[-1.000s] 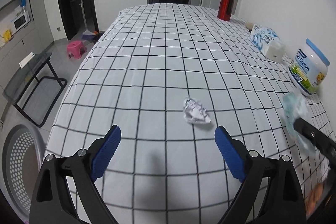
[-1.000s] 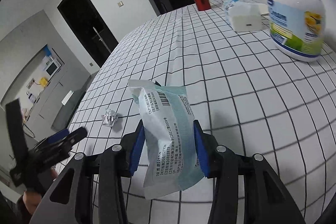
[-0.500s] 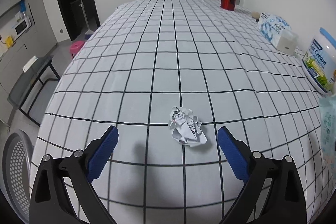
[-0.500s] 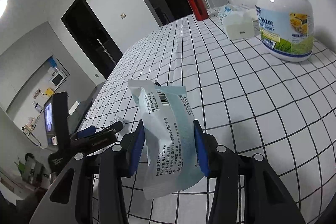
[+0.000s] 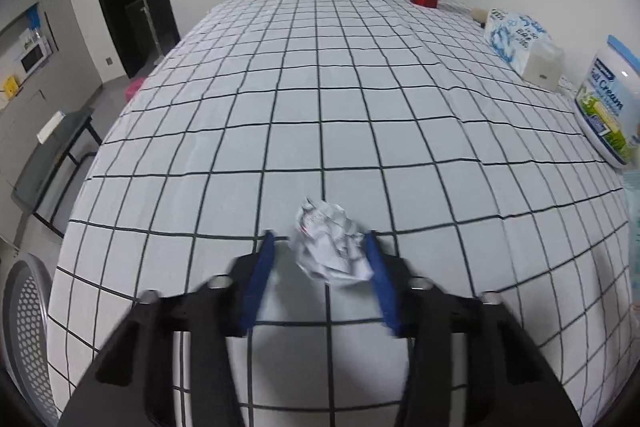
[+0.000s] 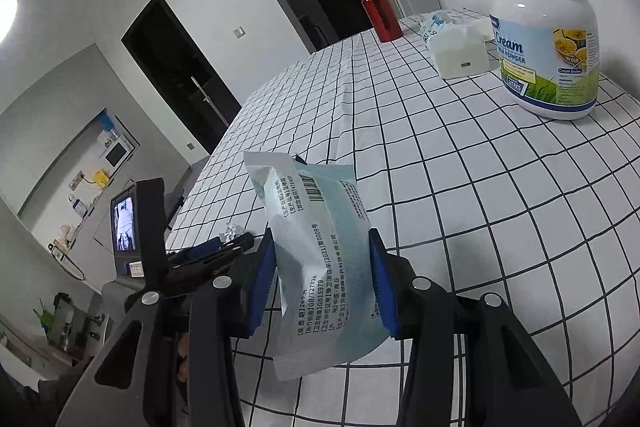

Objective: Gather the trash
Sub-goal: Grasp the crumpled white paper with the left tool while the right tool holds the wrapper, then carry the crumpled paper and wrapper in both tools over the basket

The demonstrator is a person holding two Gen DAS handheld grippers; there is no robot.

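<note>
Crumpled paper ball (image 5: 330, 253): it sits on the near part of the checked tablecloth (image 5: 320, 87), right between your left gripper (image 5: 320, 247) pads.
Left gripper: jaws have just been closing around the ball; the right pad touches it, the left pad looks a sliver off, so you are not clamped yet.
Handling, paper: light, soft, springy by the look of it. It should crush rather than slip, so squeeze across its thick middle.
Watch for: a pinch on a loose flap only, which could let the wad drop.
Wipes packet (image 6: 320, 255): clenched in your right gripper (image 6: 322, 271), held above the cloth, pads on both long edges.
Handling, packet: slick film, limp, low end sagging. Your grip is mid-body, which looks sound.
Perforated bin (image 5: 24, 327): near left, below the table edge, a likely drop spot.
Milk powder jar (image 6: 546, 43): far right, well apart.
</note>
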